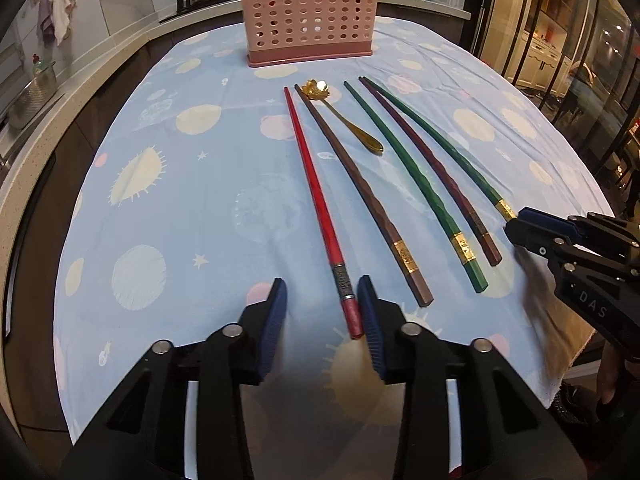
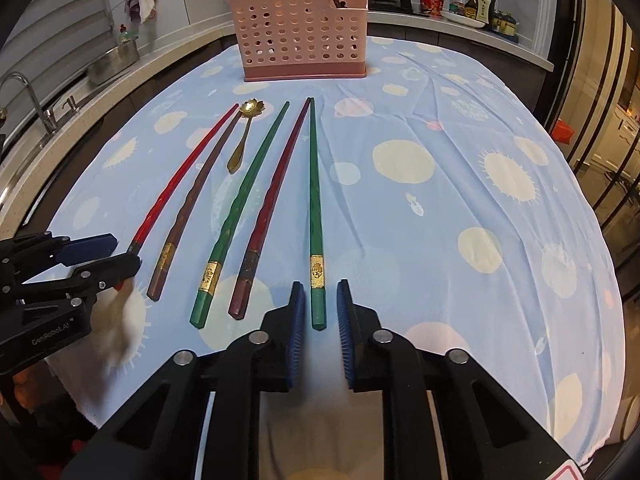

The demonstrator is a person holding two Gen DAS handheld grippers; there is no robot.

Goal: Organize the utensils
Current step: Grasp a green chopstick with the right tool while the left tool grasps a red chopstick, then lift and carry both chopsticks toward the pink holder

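Right wrist: green chopstick (image 2: 317, 216) between claw (image 2: 319, 304) pads.

Both my grippers are pointing toward the pink rack (image 1: 308, 20), jaws apart.

I am holding my left gripper (image 1: 322, 282) tilted down, well short of the rack, its fingers standing either side of the red chopstick (image 1: 316, 200), the right pad just beside it. My right gripper (image 2: 320, 284) is angling down likewise, equally short of the rack, straddling a green chopstick (image 2: 315, 200) without pressing it.
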